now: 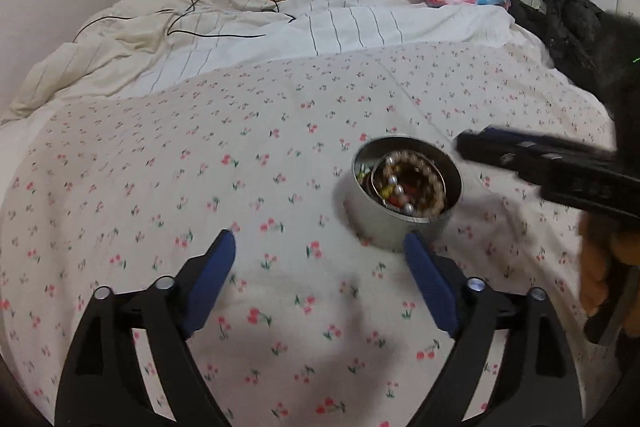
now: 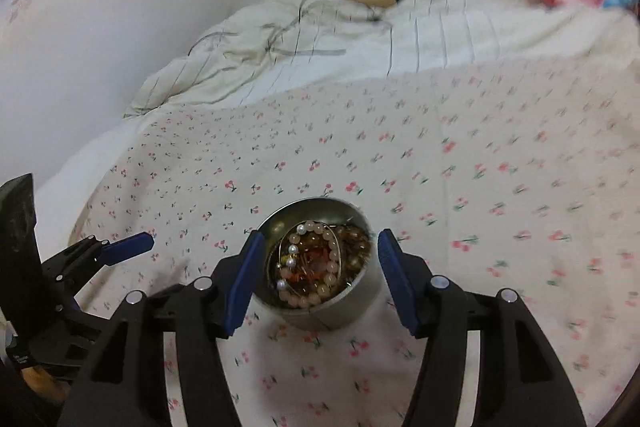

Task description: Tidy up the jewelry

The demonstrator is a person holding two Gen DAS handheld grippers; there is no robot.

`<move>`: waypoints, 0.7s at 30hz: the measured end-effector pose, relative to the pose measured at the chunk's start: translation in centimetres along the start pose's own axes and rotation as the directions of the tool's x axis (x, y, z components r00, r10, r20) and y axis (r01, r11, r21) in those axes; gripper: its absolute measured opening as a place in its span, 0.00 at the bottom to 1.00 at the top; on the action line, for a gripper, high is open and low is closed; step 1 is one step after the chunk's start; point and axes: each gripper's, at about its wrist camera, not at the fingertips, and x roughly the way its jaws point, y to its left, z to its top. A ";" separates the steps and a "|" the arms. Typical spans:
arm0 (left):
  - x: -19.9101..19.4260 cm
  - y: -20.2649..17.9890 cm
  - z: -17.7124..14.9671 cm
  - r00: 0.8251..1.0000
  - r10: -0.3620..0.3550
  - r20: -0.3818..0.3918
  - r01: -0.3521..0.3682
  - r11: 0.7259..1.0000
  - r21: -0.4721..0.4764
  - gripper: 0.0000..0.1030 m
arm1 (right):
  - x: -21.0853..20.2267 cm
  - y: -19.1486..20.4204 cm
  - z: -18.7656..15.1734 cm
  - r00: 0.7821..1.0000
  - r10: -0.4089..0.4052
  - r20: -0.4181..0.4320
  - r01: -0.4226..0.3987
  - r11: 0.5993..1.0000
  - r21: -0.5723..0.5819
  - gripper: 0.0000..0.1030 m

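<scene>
There's the round metal tin (image 2: 320, 291), sitting upright on the cherry-print bed sheet (image 1: 200, 187), lid off, its shiny rim catching the light. Inside, a bracelet (image 2: 316, 267) of pale pinkish beads and white pearls curls over a tangle of amber and gold pieces. The right gripper (image 2: 320, 279) straddles the tin, jaws spread clear of its sides. The left gripper (image 1: 320, 279) is released too, jaws wide, with only sheet between them, and the tin sits just beyond its right jaw.

Tin (image 2: 340, 307): smooth brushed metal, dull sheen. Beads (image 2: 320, 297) inside: glossy, pearly. Bedsheet (image 1: 200, 167): matt printed cloth. Left tongs (image 1: 320, 281): matt black plastic, blue rubbery pads (image 1: 210, 277). Quilt (image 1: 240, 39): creased cloth.
</scene>
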 end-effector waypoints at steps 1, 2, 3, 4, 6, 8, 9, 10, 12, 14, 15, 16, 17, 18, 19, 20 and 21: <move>-0.2 -0.3 -0.3 1.000 0.005 0.001 -0.005 1.000 0.000 0.83 | -1.2 0.5 -0.5 0.999 -0.044 0.021 0.044 0.999 -0.022 0.68; -0.4 -0.6 -0.7 1.000 0.011 0.004 -0.011 1.000 -0.001 0.84 | -2.3 1.0 -1.3 0.995 -0.094 0.036 0.096 0.995 -0.039 0.71; -0.7 -0.8 -1.1 1.000 0.018 0.009 -0.018 1.000 -0.004 0.86 | -2.9 1.2 -1.8 0.990 -0.135 0.039 0.137 0.990 -0.047 0.75; -0.9 -1.0 -1.3 1.000 0.026 0.012 -0.026 1.000 -0.005 0.88 | -3.4 1.4 -2.5 0.983 -0.180 0.039 0.182 0.982 -0.052 0.77; -1.0 -1.2 -1.9 0.999 0.040 0.018 -0.040 0.999 -0.021 0.90 | -4.4 1.3 -4.6 0.970 -0.242 0.033 0.243 0.969 -0.038 0.82; -0.8 -1.5 -2.4 0.999 0.030 0.014 -0.030 0.999 -0.036 0.91 | -4.4 0.6 -6.3 0.962 -0.273 0.010 0.273 0.962 0.005 0.83; -0.6 -1.7 -2.4 1.000 0.024 0.009 -0.024 0.999 -0.029 0.91 | -4.2 0.1 -7.1 0.960 -0.279 -0.008 0.280 0.959 0.035 0.83; -0.4 -2.0 -2.4 1.000 0.025 0.003 -0.025 1.000 -0.017 0.91 | -3.7 -0.2 -7.5 0.958 -0.286 -0.021 0.287 0.956 0.055 0.83; -0.4 -2.3 -2.5 1.000 0.028 0.003 -0.028 1.000 -0.006 0.91 | -2.9 -0.5 -7.5 0.954 -0.296 -0.049 0.298 0.953 0.050 0.83; -0.6 -2.4 -2.5 1.000 0.024 0.012 -0.024 1.000 -0.015 0.92 | -3.0 -0.5 -7.5 0.952 -0.303 -0.032 0.305 0.951 0.048 0.83; -0.8 -2.3 -2.5 1.000 0.019 0.018 -0.019 1.000 -0.021 0.92 | -3.0 -0.4 -7.5 0.953 -0.301 -0.029 0.302 0.952 0.042 0.83; -0.8 -2.3 -2.4 1.000 0.016 0.019 -0.016 1.000 -0.023 0.92 | -2.9 -0.3 -7.5 0.953 -0.302 -0.028 0.303 0.952 0.037 0.83; -0.8 -2.4 -2.4 1.000 0.016 0.018 -0.015 1.000 -0.023 0.92 | -3.0 -0.1 -7.6 0.952 -0.306 -0.025 0.307 0.951 0.031 0.83; -0.9 -2.4 -2.3 1.000 0.017 0.017 -0.016 1.000 -0.022 0.92 | -2.9 0.0 -7.6 0.951 -0.308 -0.025 0.309 0.951 0.024 0.84; -0.8 -2.4 -2.3 1.000 0.017 0.013 -0.017 1.000 -0.023 0.93 | -2.8 0.1 -7.7 0.951 -0.308 -0.029 0.309 0.951 0.020 0.85; -0.8 -2.4 -2.3 1.000 0.016 0.008 -0.016 1.000 -0.023 0.92 | -2.7 0.1 -7.8 0.950 -0.310 -0.032 0.311 0.950 0.016 0.85; -0.8 -2.4 -2.3 1.000 0.016 0.006 -0.016 1.000 -0.025 0.92 | -2.8 0.3 -7.7 0.950 -0.312 -0.032 0.313 0.950 0.013 0.85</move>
